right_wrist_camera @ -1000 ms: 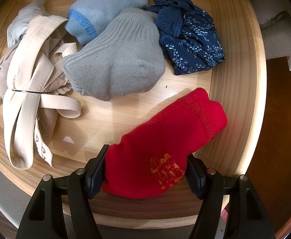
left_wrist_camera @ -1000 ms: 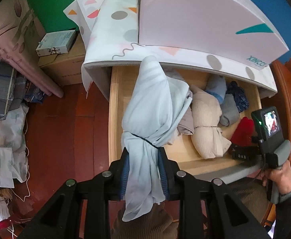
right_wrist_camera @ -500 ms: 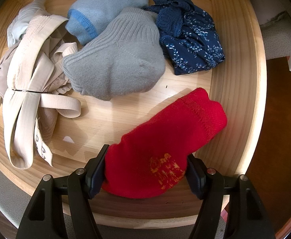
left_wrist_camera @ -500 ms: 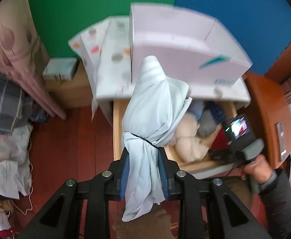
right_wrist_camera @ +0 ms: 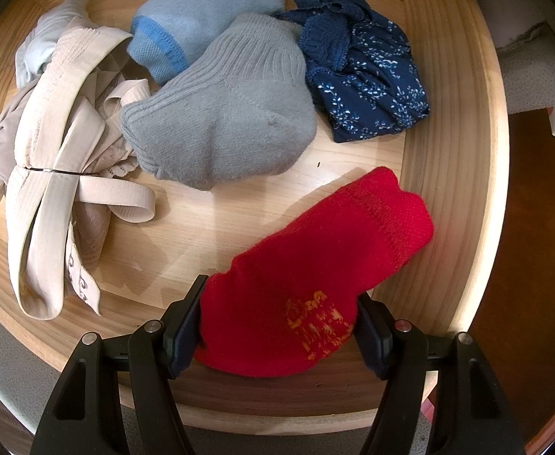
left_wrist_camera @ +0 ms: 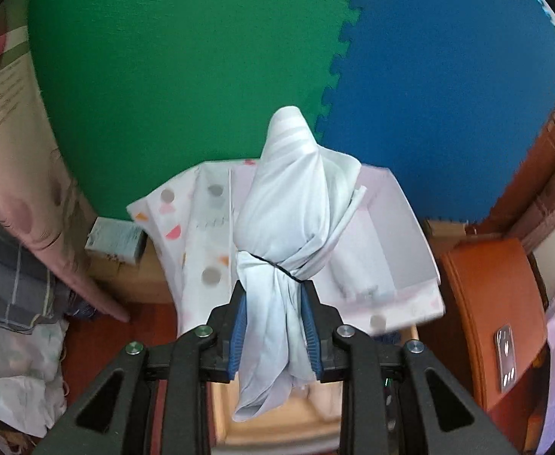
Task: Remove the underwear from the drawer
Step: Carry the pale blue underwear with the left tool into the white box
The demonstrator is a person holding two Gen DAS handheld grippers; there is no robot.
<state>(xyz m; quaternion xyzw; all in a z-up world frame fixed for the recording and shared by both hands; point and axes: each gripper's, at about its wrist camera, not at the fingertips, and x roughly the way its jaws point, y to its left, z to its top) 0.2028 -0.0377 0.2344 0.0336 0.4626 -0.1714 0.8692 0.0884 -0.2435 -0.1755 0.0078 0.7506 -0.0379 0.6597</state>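
Both claws grip cloth: left claw [left_wrist_camera: 273, 326] pale underwear bundle [left_wrist_camera: 292, 204], right claw [right_wrist_camera: 277, 326] red sock [right_wrist_camera: 315, 273].

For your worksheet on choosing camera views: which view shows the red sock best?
The right wrist view: the red sock lies whole in the drawer, between the right tongs. The left wrist view shows none of it.

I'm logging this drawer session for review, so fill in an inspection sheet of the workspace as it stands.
Surface: pale wooden drawer floor, partly bare.
Job's things: pale blue tied cloth bundle held above the drawer; beige strappy bundle and navy floral lace bundle inside.
Clutter: grey sock, light blue sock.
Grippers: left gripper jaws shut on the pale bundle; right gripper jaws pressing the red sock.
Cables: nothing seen.
Surroundings: green and blue foam mats, patterned white box.
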